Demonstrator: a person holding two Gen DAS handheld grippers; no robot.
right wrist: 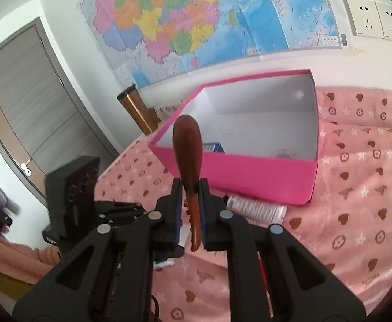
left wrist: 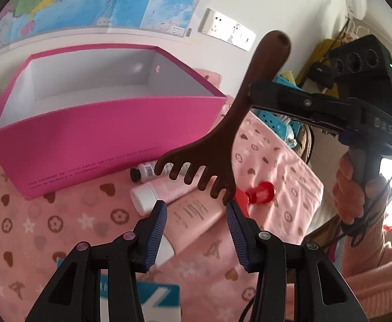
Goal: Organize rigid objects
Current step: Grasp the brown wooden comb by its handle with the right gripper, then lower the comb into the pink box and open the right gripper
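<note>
A dark brown wooden comb (left wrist: 217, 134) hangs in the air, teeth down, in front of the open pink box (left wrist: 110, 131). My right gripper (left wrist: 249, 92) is shut on its handle, held by a hand in a pink sleeve. In the right wrist view the comb (right wrist: 188, 145) stands between the pads of the right gripper (right wrist: 190, 201), handle pointing at the pink box (right wrist: 249, 171). My left gripper (left wrist: 196, 212) is open low over the pink cloth, nothing between its pads. A pink tube (left wrist: 196, 214) lies on the cloth below it.
On the cloth by the box lie a white-capped tube (left wrist: 163, 190), a small black-capped bottle (left wrist: 145, 171) and a red item (left wrist: 260, 193). Inside the box sits a blue carton (right wrist: 213, 147). A copper flask (right wrist: 137, 107) stands behind it. The wall with maps is close behind.
</note>
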